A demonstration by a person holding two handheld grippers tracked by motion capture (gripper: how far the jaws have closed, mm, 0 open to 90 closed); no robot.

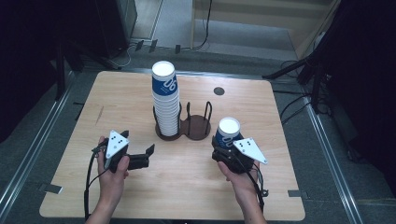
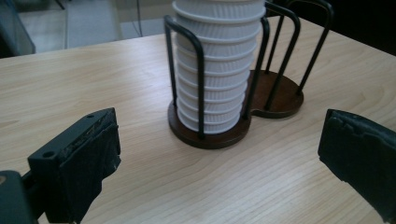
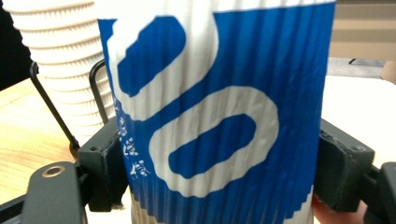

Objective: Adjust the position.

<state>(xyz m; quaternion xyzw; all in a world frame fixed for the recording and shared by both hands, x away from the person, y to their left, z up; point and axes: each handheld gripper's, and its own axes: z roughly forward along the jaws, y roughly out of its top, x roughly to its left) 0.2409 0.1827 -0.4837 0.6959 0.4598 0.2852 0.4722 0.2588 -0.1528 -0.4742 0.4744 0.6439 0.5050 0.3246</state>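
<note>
- Wooden table [image 1: 140, 196], high view: a stack [image 1: 166, 102] of ribbed cups is standing in the left ring of a two-ring rack [image 1: 198, 128]; the right ring is sitting bare. The right gripper [image 1: 224, 147] is gripping a single blue-and-white cup [image 1: 229, 130], upright, just right of the rack and in front of it. The left gripper [image 1: 148, 156] is resting on the table left of the rack, jaws spread wide and holding nothing, aimed toward the rack.
- Left gripper view: both black jaws are standing far apart with bare table [image 2: 233, 186] between them; the stack [image 2: 215, 65] is sitting inside the rack's [image 2: 210, 135] near wire loops, ahead and apart from the jaws.
- Right gripper view: the cup [image 3: 219, 112] is being clamped between the two jaws, one pressing on each side; the stack [image 3: 65, 60] is standing behind it at left, within the rack's wires [image 3: 51, 107].
</note>
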